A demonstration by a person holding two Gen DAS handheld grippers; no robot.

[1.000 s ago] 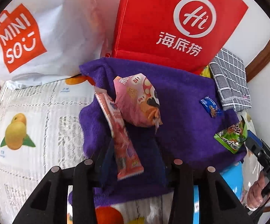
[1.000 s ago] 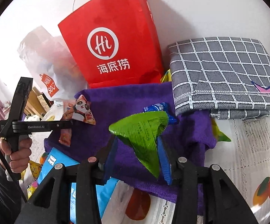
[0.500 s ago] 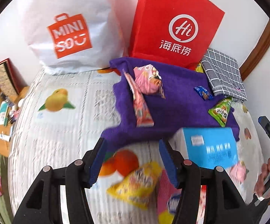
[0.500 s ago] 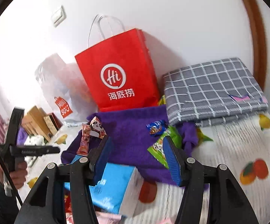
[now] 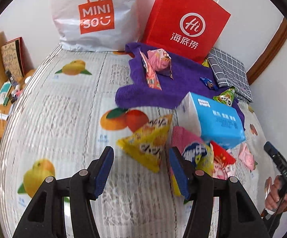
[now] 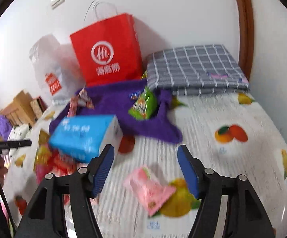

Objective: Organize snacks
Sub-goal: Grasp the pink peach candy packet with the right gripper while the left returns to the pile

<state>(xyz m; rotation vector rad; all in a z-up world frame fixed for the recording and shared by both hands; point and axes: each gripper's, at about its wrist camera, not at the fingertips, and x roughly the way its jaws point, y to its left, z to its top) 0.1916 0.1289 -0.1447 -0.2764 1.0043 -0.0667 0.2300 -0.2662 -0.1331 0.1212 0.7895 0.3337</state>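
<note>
Both tongs hang empty over the fruit-print worktop [image 5: 68, 119]. The left tongs [image 5: 139, 170] stand apart with nothing between them, just short of a yellow snack bag [image 5: 149, 140]. The right tongs [image 6: 145, 168] are opening, with nothing pressed between them; a pink snack packet [image 6: 151, 190] lies on the cloth below the gap. At the far edge a purple towel [image 5: 183, 79] carries a pink bag [image 5: 159, 63], a long stick packet [image 5: 151, 75], a small blue sweet [image 5: 208, 82] and a green bag [image 6: 143, 104]. A blue box [image 5: 219, 119] overlaps the towel's near edge.
</note>
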